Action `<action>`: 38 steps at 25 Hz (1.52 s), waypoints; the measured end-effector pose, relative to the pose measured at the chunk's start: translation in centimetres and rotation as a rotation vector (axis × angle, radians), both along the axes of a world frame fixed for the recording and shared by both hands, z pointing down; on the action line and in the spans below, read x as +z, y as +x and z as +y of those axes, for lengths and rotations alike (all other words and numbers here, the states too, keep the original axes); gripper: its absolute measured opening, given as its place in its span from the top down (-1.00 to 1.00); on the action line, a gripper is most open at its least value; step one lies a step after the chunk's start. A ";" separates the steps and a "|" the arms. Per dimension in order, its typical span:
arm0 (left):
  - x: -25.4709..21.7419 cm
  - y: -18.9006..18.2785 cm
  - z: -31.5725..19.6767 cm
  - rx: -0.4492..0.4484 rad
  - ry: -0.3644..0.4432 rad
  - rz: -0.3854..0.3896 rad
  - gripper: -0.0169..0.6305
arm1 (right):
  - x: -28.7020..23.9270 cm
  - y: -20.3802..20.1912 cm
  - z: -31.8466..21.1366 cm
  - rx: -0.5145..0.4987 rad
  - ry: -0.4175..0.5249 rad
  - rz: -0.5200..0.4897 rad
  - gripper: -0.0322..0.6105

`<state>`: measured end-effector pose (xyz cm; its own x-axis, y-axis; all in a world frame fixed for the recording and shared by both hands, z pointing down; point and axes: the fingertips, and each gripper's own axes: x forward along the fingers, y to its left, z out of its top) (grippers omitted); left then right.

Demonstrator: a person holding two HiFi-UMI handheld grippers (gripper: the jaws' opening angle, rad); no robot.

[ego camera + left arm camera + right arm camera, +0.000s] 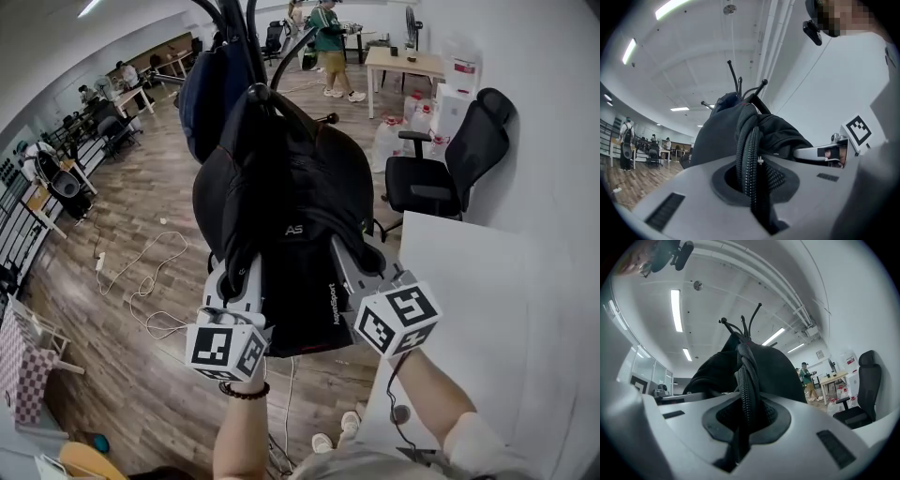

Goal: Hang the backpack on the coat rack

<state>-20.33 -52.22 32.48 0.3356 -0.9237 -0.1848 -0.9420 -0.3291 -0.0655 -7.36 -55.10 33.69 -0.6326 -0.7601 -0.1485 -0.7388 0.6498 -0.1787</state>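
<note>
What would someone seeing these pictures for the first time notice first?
A big black backpack fills the middle of the head view, lifted by the left gripper and right gripper, each clamped on one of its mesh straps. Its top is up among the hooks of the coat rack, where a dark blue bag hangs behind it. A black office chair stands at the right.

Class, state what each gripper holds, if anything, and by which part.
Both the left gripper and right gripper are shut on the black backpack, each pinching a padded mesh strap.
</note>
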 end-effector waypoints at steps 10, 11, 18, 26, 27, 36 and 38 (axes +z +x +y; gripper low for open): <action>0.7 0.5 -0.2 -0.055 0.081 -0.063 0.83 | 1.0 -0.6 0.4 0.063 0.118 0.032 0.79; 0.8 0.5 -0.1 -0.050 0.087 -0.064 0.83 | 1.1 -0.7 0.5 0.063 0.130 0.034 0.79; 1.8 0.8 1.1 -0.021 0.125 -0.061 0.53 | 2.0 -0.4 1.2 0.061 0.159 0.040 0.72; 5.4 -1.9 8.0 -0.102 0.138 0.026 0.36 | 5.3 3.8 5.8 0.135 0.155 0.045 0.57; 5.9 -2.2 9.1 -0.117 0.137 0.029 0.38 | 6.1 4.1 6.8 0.137 0.150 0.051 0.57; 10.7 -2.3 17.7 -0.098 0.048 0.084 0.87 | 11.5 6.6 16.7 0.176 0.070 0.095 0.73; 10.8 -2.5 20.3 -0.079 0.036 0.086 0.88 | 12.6 7.1 20.0 0.188 0.048 0.122 0.77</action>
